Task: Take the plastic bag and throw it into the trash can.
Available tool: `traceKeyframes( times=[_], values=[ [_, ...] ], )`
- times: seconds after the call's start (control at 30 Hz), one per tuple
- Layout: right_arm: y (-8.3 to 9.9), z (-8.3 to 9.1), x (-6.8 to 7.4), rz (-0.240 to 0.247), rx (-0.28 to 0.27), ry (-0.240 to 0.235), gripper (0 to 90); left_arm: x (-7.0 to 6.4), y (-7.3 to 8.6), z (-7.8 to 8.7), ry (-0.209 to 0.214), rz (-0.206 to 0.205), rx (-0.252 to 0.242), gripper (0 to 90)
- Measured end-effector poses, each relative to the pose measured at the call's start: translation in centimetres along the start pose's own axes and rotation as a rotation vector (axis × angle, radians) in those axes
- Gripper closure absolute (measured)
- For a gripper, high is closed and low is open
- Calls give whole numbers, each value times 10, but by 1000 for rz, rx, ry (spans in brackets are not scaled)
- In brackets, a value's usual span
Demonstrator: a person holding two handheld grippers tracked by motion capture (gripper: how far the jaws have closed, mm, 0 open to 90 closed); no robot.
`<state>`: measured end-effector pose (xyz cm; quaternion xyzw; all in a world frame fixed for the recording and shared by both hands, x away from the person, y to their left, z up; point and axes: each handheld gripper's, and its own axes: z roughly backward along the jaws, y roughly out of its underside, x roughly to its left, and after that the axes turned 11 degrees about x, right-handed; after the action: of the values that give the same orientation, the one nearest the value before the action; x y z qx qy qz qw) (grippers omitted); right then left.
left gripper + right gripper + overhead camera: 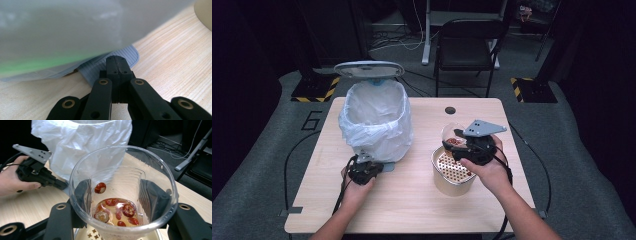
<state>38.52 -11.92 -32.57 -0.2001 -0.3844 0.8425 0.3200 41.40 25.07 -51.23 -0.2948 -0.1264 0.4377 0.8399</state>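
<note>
A clear plastic cup (160, 170) holds red fruit pieces (117, 213) in a little liquid. My right gripper (118, 195) is shut on its sides and holds it just above a beige tub with a perforated strainer (452, 172). In the high view the cup (453, 135) sits in the right gripper (462, 143) at the table's right. My left gripper (115, 60) is shut, its tips resting on the grey ribbed pedal (131, 53) at the foot of a bin lined with a white bag (374, 120). The bin's lid (368, 68) stands raised.
The wooden table (412, 200) has bare surface in front of the bin and tub. A round hole (450, 110) is near its far edge. A black chair (467, 45) stands beyond the table. Cables trail from both grippers off the near edge.
</note>
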Motion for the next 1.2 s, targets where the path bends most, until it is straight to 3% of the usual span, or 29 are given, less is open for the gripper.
traceKeyframes(
  times=[0.07,0.23,0.27,0.47,0.77,1.07,1.2],
  values=[
    [1,0,-5,-1,-1,11,437,-2,0,-1,4,10,-21,900],
    [3,1,-15,-13,-2,24,438,-1,0,-1,-6,-14,-11,900],
    [4,2,-17,-20,1,28,438,-2,0,-2,7,6,-22,900],
    [8,3,-28,-32,1,47,438,0,0,-2,17,11,-27,900],
    [14,5,-42,-10,7,100,440,0,1,-2,22,12,-30,900],
    [18,4,-46,32,17,141,440,3,2,-1,25,7,-18,900],
    [21,3,-49,34,20,152,439,2,1,-2,31,24,-25,900]
  ],
)
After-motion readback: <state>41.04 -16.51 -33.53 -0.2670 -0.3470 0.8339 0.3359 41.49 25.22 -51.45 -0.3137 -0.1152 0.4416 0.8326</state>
